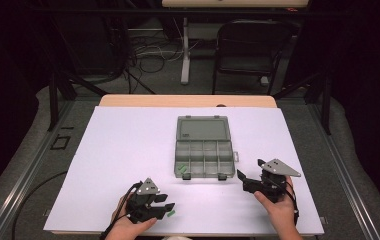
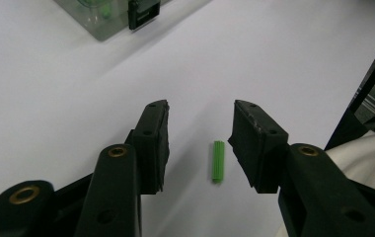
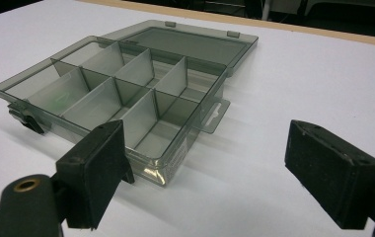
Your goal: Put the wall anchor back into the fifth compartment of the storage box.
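Observation:
A small green ribbed plug [image 2: 218,161] lies on the white table sheet, also visible by the front edge [image 1: 170,214]. My left gripper [image 2: 200,118] hovers low over it with one jaw on each side; the pads do not touch it. In the high view this gripper [image 1: 164,206] sits at the front left. A clear grey compartment box [image 1: 203,150] lies open mid-table, lid flat behind it. A green piece [image 1: 182,167] rests in its front-left compartment. My right gripper [image 3: 205,133] stands open and holds nothing, aimed at the box [image 3: 175,81] from near its front right corner [image 1: 250,170].
The white sheet [image 1: 128,150] covers the table, with bare room left and right of the box. Its front edge runs just below both hands. Black latches [image 1: 186,176] stick out from the box's front wall. Behind the table stand a chair [image 1: 250,50] and cables on the floor.

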A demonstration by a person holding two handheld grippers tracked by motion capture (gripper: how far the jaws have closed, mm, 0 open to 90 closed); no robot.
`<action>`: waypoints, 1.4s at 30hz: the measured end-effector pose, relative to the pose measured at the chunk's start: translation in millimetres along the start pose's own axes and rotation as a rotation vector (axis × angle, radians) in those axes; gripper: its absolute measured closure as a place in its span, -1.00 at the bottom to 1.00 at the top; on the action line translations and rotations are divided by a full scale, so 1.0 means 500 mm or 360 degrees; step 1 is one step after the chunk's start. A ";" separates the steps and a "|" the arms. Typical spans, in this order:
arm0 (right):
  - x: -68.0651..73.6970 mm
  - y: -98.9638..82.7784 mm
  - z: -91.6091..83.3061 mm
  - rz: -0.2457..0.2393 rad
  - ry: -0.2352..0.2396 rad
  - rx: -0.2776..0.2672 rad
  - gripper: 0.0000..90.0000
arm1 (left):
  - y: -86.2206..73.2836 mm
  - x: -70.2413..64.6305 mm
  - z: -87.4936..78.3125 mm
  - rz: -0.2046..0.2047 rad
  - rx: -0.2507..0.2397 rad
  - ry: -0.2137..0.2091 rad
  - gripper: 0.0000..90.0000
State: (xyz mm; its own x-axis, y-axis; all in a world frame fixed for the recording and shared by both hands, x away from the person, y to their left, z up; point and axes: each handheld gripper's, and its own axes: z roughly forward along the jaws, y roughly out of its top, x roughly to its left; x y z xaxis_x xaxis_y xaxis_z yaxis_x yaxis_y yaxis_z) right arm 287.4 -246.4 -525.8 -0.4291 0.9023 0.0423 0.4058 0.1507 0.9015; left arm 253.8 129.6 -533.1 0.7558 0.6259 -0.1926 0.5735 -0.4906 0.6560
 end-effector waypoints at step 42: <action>-0.001 0.000 0.001 -0.0004 0.0005 0.0005 -0.65 | -0.014 -0.016 0.034 -0.0032 0.0167 0.0000 0.88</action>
State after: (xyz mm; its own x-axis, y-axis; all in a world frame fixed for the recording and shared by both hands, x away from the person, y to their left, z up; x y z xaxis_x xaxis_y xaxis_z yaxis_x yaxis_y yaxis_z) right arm 287.8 -246.6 -526.1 -0.4328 0.9005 0.0416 0.4073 0.1541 0.9002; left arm 249.0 117.6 -548.7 0.7438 0.6363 -0.2048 0.6185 -0.5389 0.5719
